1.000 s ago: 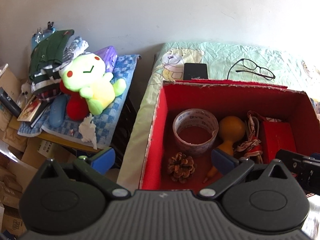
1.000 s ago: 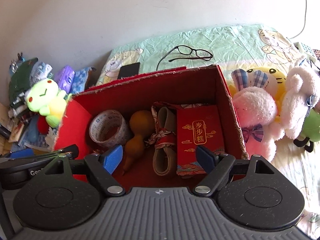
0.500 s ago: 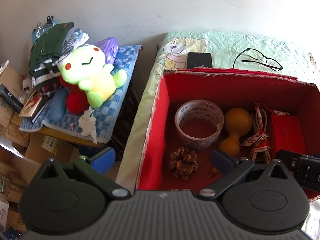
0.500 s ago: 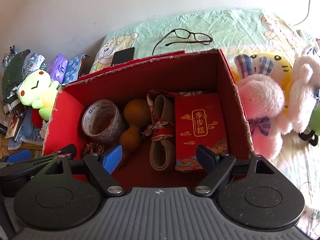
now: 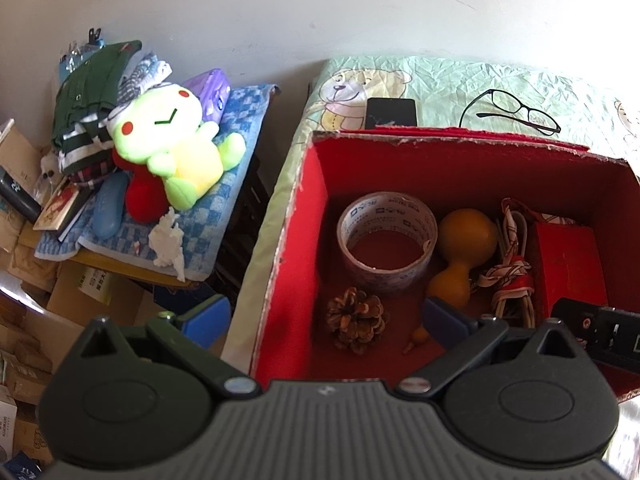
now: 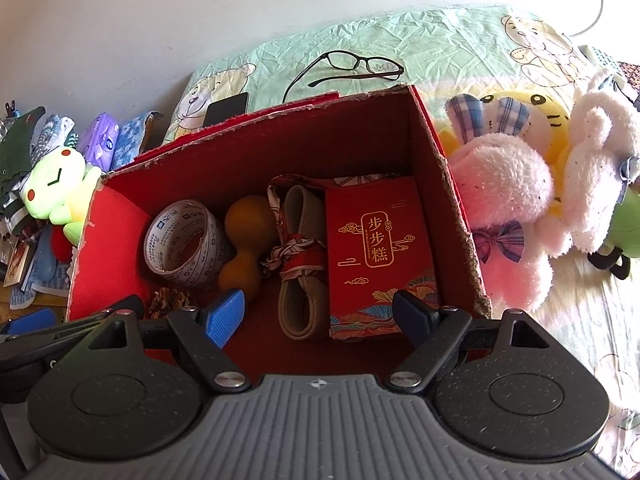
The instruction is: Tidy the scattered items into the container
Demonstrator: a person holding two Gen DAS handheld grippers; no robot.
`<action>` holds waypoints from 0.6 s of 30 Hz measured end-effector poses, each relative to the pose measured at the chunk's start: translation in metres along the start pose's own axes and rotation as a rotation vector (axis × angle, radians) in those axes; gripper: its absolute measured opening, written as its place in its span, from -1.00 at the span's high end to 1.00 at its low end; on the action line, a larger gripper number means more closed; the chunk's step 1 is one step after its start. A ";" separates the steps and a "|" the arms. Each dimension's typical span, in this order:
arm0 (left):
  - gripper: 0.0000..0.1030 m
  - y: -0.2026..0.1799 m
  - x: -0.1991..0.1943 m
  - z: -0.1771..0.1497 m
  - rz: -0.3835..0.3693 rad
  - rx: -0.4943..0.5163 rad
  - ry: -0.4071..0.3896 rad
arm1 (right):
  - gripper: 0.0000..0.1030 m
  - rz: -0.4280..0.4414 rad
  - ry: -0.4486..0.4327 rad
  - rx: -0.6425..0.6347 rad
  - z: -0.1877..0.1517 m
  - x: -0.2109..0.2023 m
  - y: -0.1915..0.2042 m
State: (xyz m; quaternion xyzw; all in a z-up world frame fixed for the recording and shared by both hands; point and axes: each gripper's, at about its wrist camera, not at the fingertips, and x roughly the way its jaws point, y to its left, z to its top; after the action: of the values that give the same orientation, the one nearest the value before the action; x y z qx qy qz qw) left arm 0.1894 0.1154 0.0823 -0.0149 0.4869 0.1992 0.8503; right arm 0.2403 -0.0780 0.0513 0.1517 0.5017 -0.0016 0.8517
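Plain off-white wall (image 5: 320, 12) across the back, a few scuffs and hairline marks on it. Mint-green bedsheet (image 6: 440, 40) with cartoon bears, pretty wrinkled, covering the bed right up against that wall. Thin white cable (image 6: 596, 8) hanging down the wall at the far right. Low side table (image 5: 120, 268) just left of the bed, topped with a blue checkered towel (image 5: 236, 128) and piled with clutter. Stacked cardboard boxes (image 5: 24, 320) on the floor below and beside it. Strong sunlight from the right, washing out the sheet there and leaving hard shadows.
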 end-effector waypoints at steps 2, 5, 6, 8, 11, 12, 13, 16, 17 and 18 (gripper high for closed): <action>-0.98 -0.001 0.000 0.000 0.001 0.003 -0.004 | -0.62 -0.005 -0.002 -0.001 -0.001 0.000 0.000; -0.98 -0.002 0.002 0.000 0.003 0.014 -0.006 | -0.62 -0.021 -0.012 -0.002 -0.001 -0.001 -0.001; -0.98 -0.002 0.002 0.000 -0.001 0.017 -0.004 | -0.62 -0.024 -0.013 -0.002 -0.001 -0.001 -0.001; -0.98 -0.003 0.003 -0.001 -0.007 0.020 -0.002 | -0.62 -0.025 -0.015 0.003 -0.001 -0.002 -0.002; -0.98 -0.004 0.004 -0.001 -0.014 0.029 -0.002 | -0.62 -0.030 -0.017 0.008 -0.002 -0.002 -0.002; -0.98 -0.004 0.005 -0.001 -0.018 0.032 -0.002 | -0.62 -0.033 -0.018 0.008 -0.001 -0.002 -0.001; -0.98 -0.004 0.005 -0.001 -0.021 0.034 -0.001 | -0.62 -0.036 -0.019 0.007 -0.001 -0.002 0.000; -0.98 -0.004 0.007 -0.001 -0.027 0.038 0.006 | -0.61 -0.055 -0.032 -0.006 -0.002 -0.004 0.004; -0.98 -0.004 0.008 0.000 -0.028 0.039 0.009 | -0.61 -0.063 -0.037 -0.013 -0.001 -0.004 0.006; -0.98 -0.004 0.010 0.000 -0.028 0.040 0.013 | -0.61 -0.070 -0.042 -0.021 -0.001 -0.004 0.008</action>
State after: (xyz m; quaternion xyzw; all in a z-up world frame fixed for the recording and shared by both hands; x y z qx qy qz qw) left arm 0.1948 0.1150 0.0736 -0.0062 0.4961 0.1774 0.8499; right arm 0.2389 -0.0706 0.0565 0.1247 0.4885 -0.0295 0.8631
